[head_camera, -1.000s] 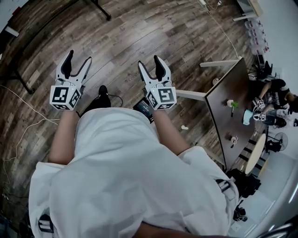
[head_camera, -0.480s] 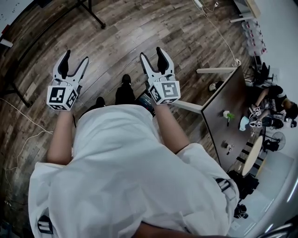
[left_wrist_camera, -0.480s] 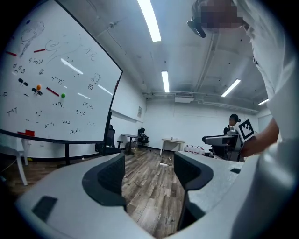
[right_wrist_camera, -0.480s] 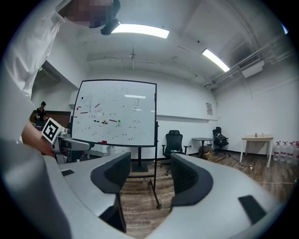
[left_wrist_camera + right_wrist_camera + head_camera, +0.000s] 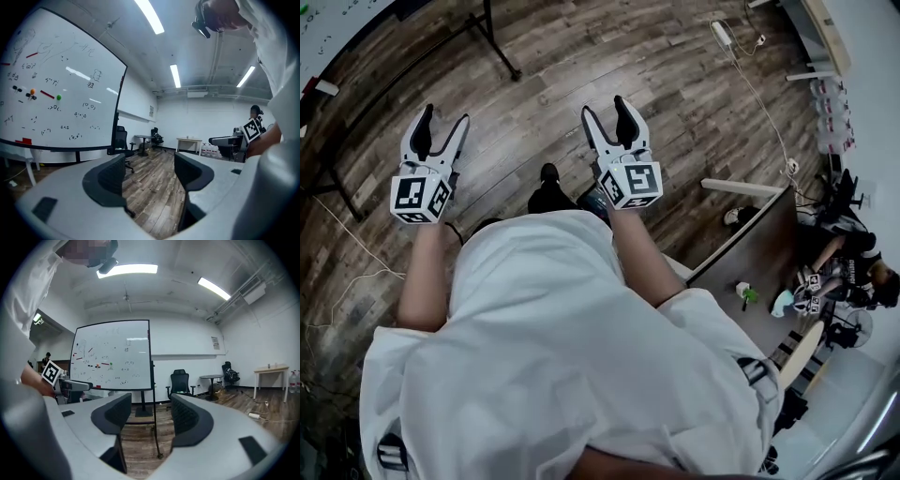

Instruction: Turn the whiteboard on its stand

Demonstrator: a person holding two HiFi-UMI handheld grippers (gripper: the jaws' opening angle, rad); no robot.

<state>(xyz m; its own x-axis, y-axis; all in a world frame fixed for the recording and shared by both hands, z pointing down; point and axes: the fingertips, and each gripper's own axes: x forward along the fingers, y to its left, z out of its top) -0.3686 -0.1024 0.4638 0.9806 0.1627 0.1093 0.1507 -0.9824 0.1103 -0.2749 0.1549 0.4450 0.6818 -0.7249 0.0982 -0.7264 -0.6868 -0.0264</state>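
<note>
Left hand-held gripper (image 5: 441,124) and right hand-held gripper (image 5: 607,112): both held out level over the wood floor (image 5: 675,75), jaws apart, nothing between them. A chair (image 5: 180,380) stands ahead to the right, and a dark worktop (image 5: 755,253) lies off to the right. The whiteboard (image 5: 112,355) on its stand (image 5: 156,436) is ahead and leftward, well apart from both.

The whiteboard (image 5: 112,355) is white with red, black and green marks, its stand (image 5: 154,432) black, the plank floor (image 5: 581,75) brown.
</note>
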